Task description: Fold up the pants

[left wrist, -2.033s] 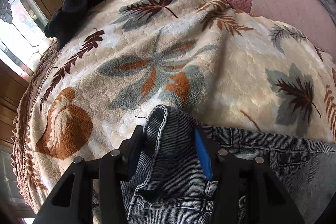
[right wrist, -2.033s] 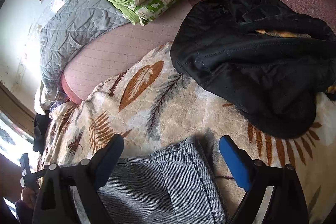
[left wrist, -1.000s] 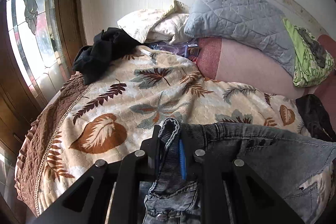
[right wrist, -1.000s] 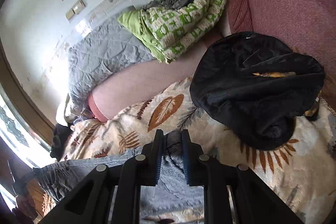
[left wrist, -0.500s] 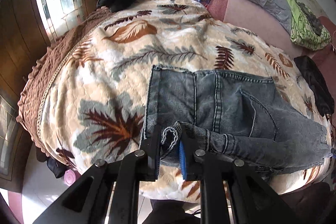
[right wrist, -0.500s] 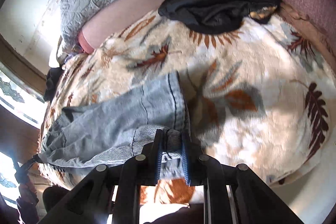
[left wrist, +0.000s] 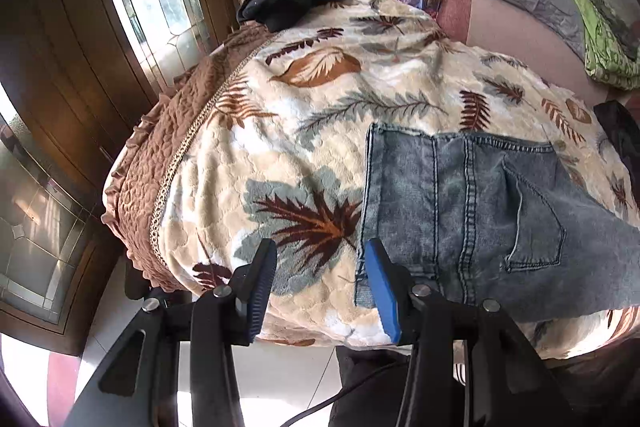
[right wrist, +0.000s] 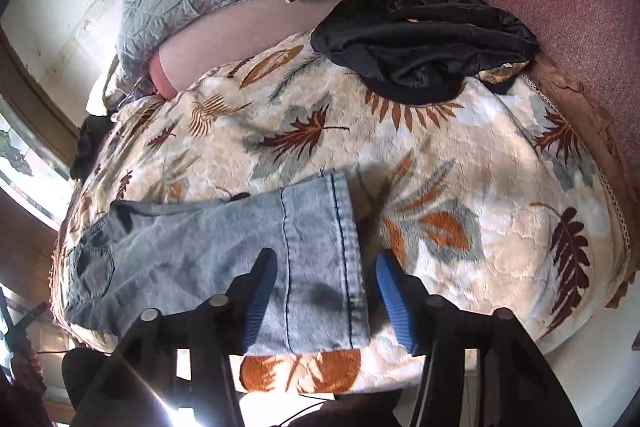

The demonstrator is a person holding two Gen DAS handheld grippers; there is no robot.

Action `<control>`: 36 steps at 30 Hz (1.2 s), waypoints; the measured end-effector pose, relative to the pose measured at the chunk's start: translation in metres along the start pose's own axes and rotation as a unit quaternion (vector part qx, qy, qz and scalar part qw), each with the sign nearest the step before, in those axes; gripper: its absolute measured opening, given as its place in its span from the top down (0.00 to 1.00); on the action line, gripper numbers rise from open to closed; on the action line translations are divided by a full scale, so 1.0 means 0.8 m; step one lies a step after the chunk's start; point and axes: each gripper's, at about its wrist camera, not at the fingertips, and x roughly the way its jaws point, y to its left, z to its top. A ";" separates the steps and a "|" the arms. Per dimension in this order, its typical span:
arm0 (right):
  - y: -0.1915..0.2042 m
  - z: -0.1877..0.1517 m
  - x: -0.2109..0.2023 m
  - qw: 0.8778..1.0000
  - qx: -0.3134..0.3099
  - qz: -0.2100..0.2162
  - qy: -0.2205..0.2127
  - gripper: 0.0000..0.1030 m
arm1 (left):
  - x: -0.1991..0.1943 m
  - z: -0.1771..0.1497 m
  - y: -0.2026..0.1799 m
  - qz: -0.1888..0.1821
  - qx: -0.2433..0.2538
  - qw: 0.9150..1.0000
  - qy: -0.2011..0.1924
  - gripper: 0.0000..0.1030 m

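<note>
Jeans (left wrist: 472,211) lying flat on a leaf-print blanket (left wrist: 288,155), both my grippers letting go.

My left gripper (left wrist: 320,291) has jaws opening on nothing, waistband edge just at 1 o'clock. My right gripper (right wrist: 324,299) has jaws opening, hem lying loose between them, unpinched. The jeans' long axis runs between my two hands, along the bed's near edge at 6 o'clock. Bare blanket lies toward 12 o'clock; a black garment (right wrist: 424,39) sits beyond it.

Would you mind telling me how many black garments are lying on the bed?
2: one black garment at the far corner by the window, another black garment beside the red cushion. Others may be hidden.
</note>
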 end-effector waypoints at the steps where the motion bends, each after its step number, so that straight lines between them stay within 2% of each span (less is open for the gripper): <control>1: 0.002 0.008 0.009 1.000 0.002 0.002 0.001 0.43 | -0.009 0.008 -0.008 -0.009 0.000 1.000 -0.014 0.54; 3: 0.001 0.023 0.030 1.000 0.011 -0.005 -0.001 0.43 | -0.025 0.020 -0.032 -0.035 0.013 0.998 -0.042 0.54; 7: -0.016 0.051 0.081 0.999 0.044 -0.011 0.011 0.43 | -0.025 0.040 -0.094 -0.056 0.044 0.995 -0.077 0.45; 11: -0.020 0.064 0.128 0.997 0.064 0.011 0.050 0.43 | 0.013 0.049 -0.142 -0.088 0.038 0.995 -0.040 0.45; 12: -0.016 0.064 0.137 0.996 0.057 0.014 0.060 0.43 | 0.026 0.051 -0.150 -0.087 0.034 0.995 -0.028 0.45; 13: -0.011 0.064 0.145 0.996 0.047 0.013 0.070 0.48 | 0.039 0.051 -0.158 -0.079 0.031 0.996 -0.018 0.45; 14: -0.006 0.065 0.150 0.997 0.036 0.004 0.073 0.75 | 0.051 0.053 -0.164 -0.073 0.029 0.997 -0.009 0.45; 16: 0.001 0.065 0.155 0.997 0.014 -0.033 0.074 0.87 | 0.075 0.056 -0.173 -0.051 0.025 0.998 0.005 0.45; 18: -0.002 0.068 0.148 0.997 0.018 -0.040 0.057 0.91 | 0.098 0.061 -0.174 -0.017 0.015 1.000 0.011 0.45; 19: -0.005 0.072 0.144 0.998 0.022 -0.048 0.043 0.97 | 0.111 0.064 -0.173 -0.006 0.008 1.000 0.015 0.45; 20: -0.005 0.075 0.140 0.997 0.017 -0.065 0.026 0.97 | 0.126 0.067 -0.171 0.006 -0.001 1.000 0.025 0.45; 23: -0.006 0.084 0.136 0.994 0.014 -0.113 0.003 0.97 | 0.162 0.074 -0.167 0.006 -0.033 0.998 0.047 0.43; 25: 0.006 0.093 0.121 0.994 0.012 -0.110 -0.023 0.97 | 0.168 0.076 -0.170 0.010 -0.039 0.998 0.040 0.41; 27: 0.045 0.099 0.098 0.994 -0.022 -0.086 -0.058 0.94 | 0.164 0.075 -0.177 0.019 -0.026 0.999 0.012 0.40; 29: 0.110 0.099 0.094 0.994 -0.092 -0.009 -0.051 0.90 | 0.164 0.073 -0.179 0.021 -0.021 1.000 -0.005 0.39; 30: 0.147 0.095 0.097 0.990 -0.127 0.037 -0.037 0.86 | 0.163 0.071 -0.177 0.017 -0.024 1.000 -0.011 0.39; 31: 0.184 0.087 0.103 0.984 -0.157 0.077 -0.026 0.75 | 0.162 0.071 -0.176 0.014 -0.027 0.999 -0.013 0.39; 32: 0.221 0.082 0.111 0.977 -0.183 0.108 -0.016 0.55 | 0.162 0.071 -0.176 0.012 -0.026 0.999 -0.015 0.39; 34: 0.288 0.067 0.134 0.965 -0.218 0.149 -0.002 0.30 | 0.165 0.075 -0.179 0.016 -0.013 1.000 -0.021 0.36; 36: 0.342 0.056 0.156 0.952 -0.245 0.181 0.010 0.30 | 0.167 0.076 -0.181 0.017 -0.006 1.000 -0.025 0.34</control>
